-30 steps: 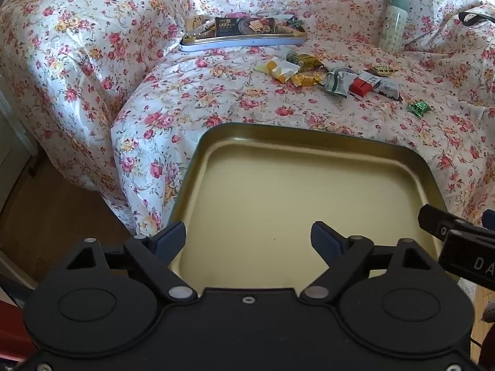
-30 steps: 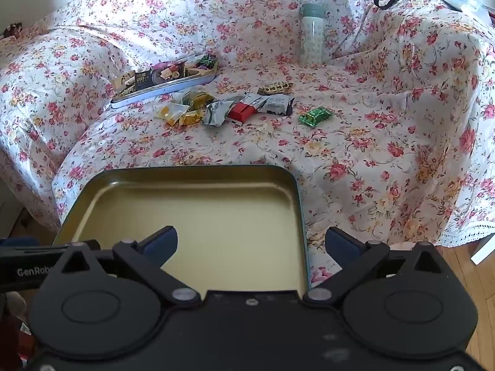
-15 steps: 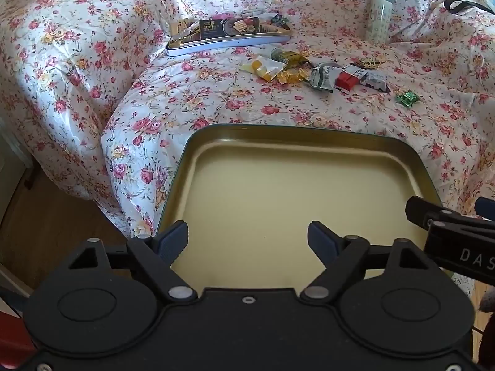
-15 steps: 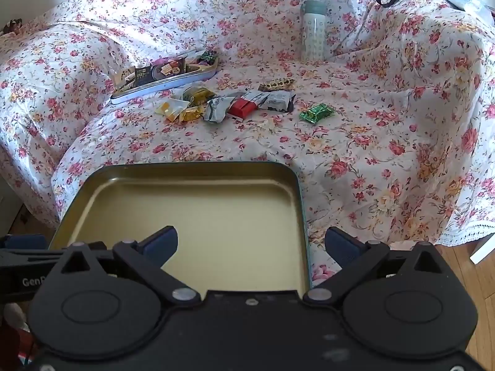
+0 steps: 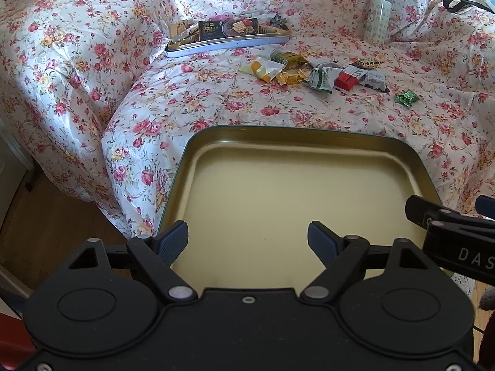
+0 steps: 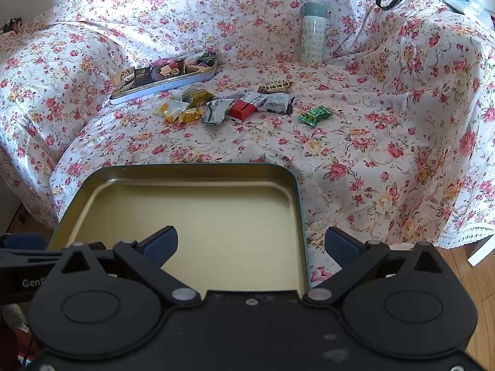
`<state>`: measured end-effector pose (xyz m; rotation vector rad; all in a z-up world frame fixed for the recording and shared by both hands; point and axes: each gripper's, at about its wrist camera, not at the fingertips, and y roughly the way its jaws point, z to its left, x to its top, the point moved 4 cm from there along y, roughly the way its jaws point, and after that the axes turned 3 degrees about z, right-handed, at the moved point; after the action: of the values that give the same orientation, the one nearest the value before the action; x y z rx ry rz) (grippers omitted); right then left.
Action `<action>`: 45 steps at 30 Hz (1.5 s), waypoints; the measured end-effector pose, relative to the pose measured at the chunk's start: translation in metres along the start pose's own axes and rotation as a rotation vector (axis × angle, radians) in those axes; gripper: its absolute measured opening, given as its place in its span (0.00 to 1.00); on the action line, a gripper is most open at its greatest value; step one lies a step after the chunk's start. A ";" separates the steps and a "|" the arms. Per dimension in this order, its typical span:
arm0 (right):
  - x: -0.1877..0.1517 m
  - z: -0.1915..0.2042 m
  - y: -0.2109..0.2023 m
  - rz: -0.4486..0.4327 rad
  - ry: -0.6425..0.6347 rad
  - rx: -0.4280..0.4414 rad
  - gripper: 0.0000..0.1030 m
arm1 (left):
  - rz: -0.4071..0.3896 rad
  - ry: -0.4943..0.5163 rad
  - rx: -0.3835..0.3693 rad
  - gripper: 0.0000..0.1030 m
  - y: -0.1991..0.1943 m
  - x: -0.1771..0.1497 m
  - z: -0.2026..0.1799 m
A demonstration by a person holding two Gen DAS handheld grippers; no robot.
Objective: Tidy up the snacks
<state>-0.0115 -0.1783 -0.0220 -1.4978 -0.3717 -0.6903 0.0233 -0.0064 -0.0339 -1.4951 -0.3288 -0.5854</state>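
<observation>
Both tongs are spread and pinch nothing: the left tongs [image 5: 247,241] and right tongs [image 6: 250,244] hover over the near edge of the empty tin tray [image 5: 309,137], set on the floral sofa [image 5: 185,105]. Beyond the tray's far rim lie the loose snacks [image 6: 216,108] — farther still, the filled tin [image 6: 164,85]. Best reach past the tray and take one outlying packet, say the green candy [image 6: 315,115] — pinching it across its narrow middle.
</observation>
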 end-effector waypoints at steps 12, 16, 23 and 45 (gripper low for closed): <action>0.000 0.001 -0.001 -0.002 -0.001 0.002 1.00 | -0.002 -0.006 0.000 0.82 -0.001 -0.001 0.000; -0.001 0.002 -0.002 0.000 -0.002 0.004 1.00 | 0.003 -0.012 -0.003 0.82 -0.001 -0.002 0.001; -0.001 0.003 -0.002 0.000 -0.002 0.004 1.00 | 0.008 -0.014 -0.003 0.82 0.000 -0.003 0.000; -0.002 0.004 -0.001 0.000 -0.001 0.006 1.00 | 0.017 -0.018 -0.003 0.82 0.002 -0.005 0.001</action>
<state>-0.0127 -0.1743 -0.0217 -1.4929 -0.3737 -0.6879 0.0205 -0.0046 -0.0386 -1.5058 -0.3285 -0.5596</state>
